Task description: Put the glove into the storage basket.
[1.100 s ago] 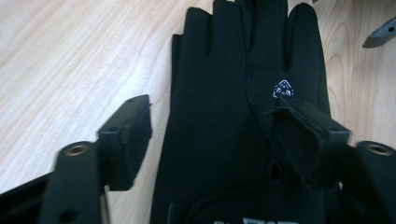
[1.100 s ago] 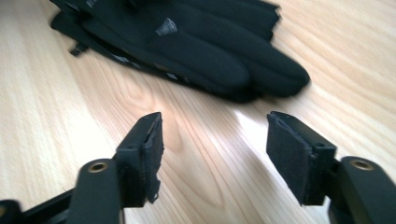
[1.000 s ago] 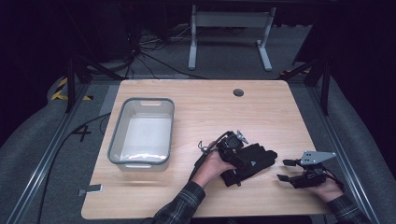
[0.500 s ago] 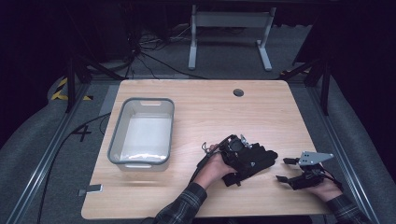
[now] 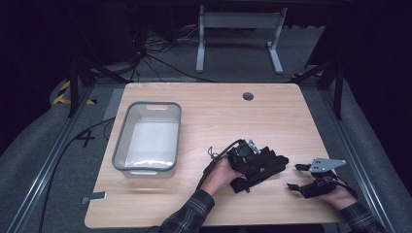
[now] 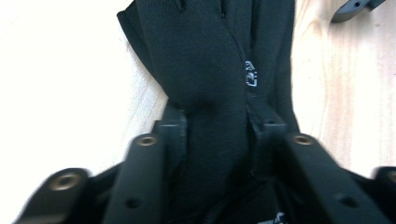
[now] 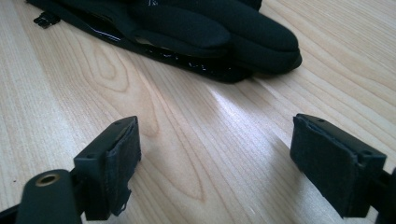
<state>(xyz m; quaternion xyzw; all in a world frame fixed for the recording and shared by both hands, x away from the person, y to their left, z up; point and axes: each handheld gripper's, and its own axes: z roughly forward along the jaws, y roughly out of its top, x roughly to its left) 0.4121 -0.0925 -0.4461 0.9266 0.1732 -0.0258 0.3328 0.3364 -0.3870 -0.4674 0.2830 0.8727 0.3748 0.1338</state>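
Clearly the black glove (image 5: 260,165), lying at lower centre of the table (image 5: 218,111), is soft, light and floppy; the left hand-held gripper (image 6: 217,126) has just closed on its cuff end, while the right hand-held gripper (image 7: 215,161) gapes empty just beside its fingertips

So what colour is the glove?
Black glove, with a tiny white logo; clearest in the left gripper view.

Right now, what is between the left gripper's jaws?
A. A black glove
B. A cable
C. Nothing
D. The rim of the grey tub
A: in the left gripper view the left gripper has its jaws closed on the black glove, pinching the fabric.
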